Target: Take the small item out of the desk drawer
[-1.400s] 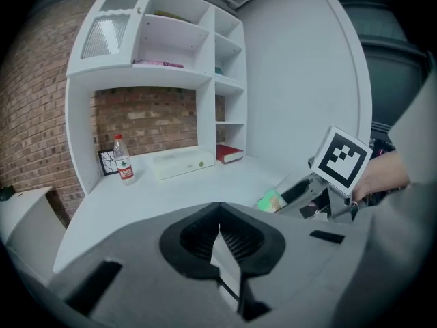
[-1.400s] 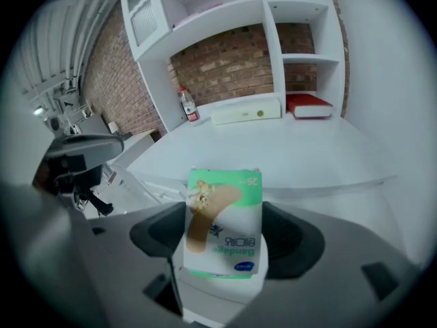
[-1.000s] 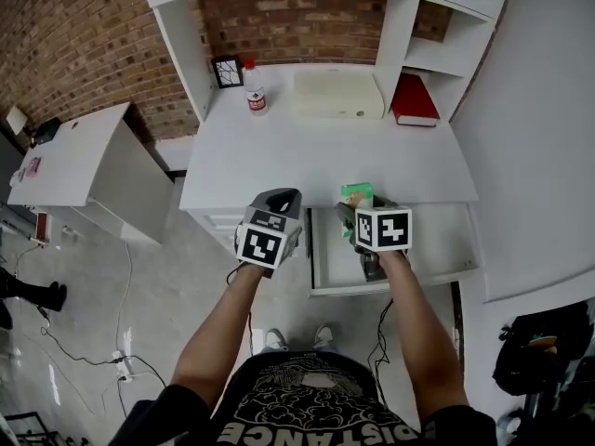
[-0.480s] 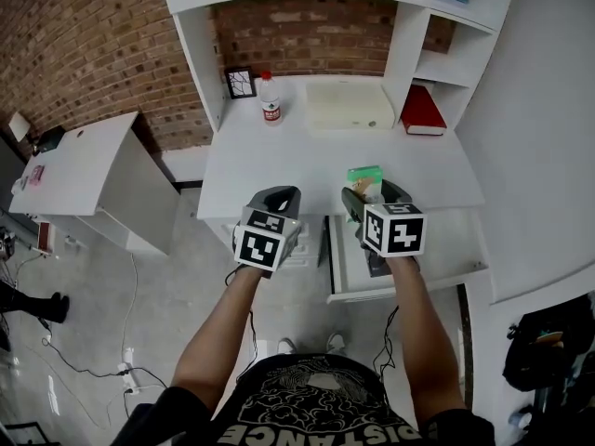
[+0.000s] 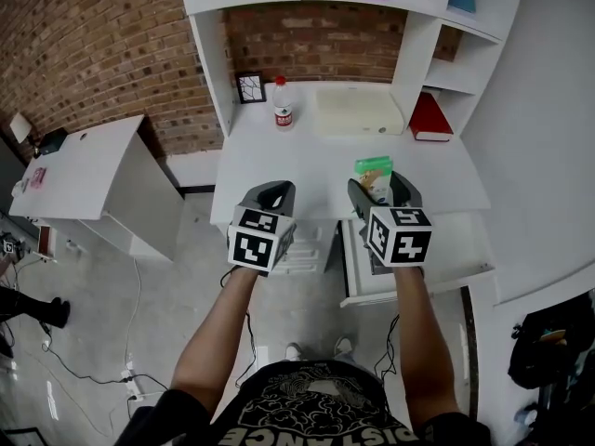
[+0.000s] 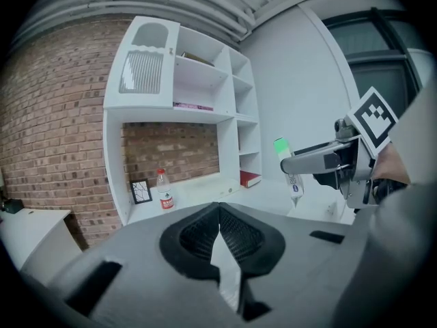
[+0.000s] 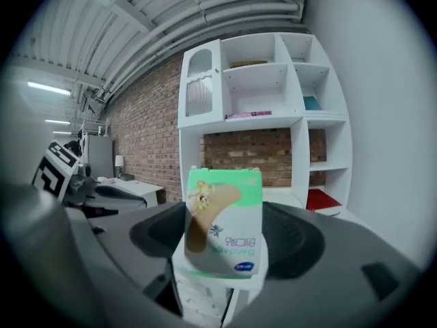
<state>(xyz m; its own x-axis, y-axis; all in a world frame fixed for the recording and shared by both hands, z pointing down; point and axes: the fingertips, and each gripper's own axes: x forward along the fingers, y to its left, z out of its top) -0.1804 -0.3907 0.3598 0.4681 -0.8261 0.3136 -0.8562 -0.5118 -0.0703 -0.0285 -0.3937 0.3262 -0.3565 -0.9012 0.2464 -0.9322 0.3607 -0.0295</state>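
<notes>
The small item is a green and white bandage box (image 7: 224, 225). My right gripper (image 5: 380, 190) is shut on it, one jaw pressing each side. In the head view the box (image 5: 373, 169) is lifted clear of the open white drawer (image 5: 453, 256) and sits over the front edge of the white desk (image 5: 279, 165). My left gripper (image 5: 271, 195) hovers at the desk's front edge, left of the drawer, its pads (image 6: 220, 219) closed together on nothing. The left gripper view shows the right gripper and the box (image 6: 287, 167) at its right.
At the back of the desk stand a framed picture (image 5: 249, 87), a red-capped bottle (image 5: 283, 106), a cream case (image 5: 359, 112) and a red book (image 5: 429, 119) in the side shelf. White shelves rise above. A second white table (image 5: 84, 167) stands at the left.
My right gripper has risen with the box from the drawer up to the desk's front edge. The left gripper has hardly moved. The head view has shifted.
</notes>
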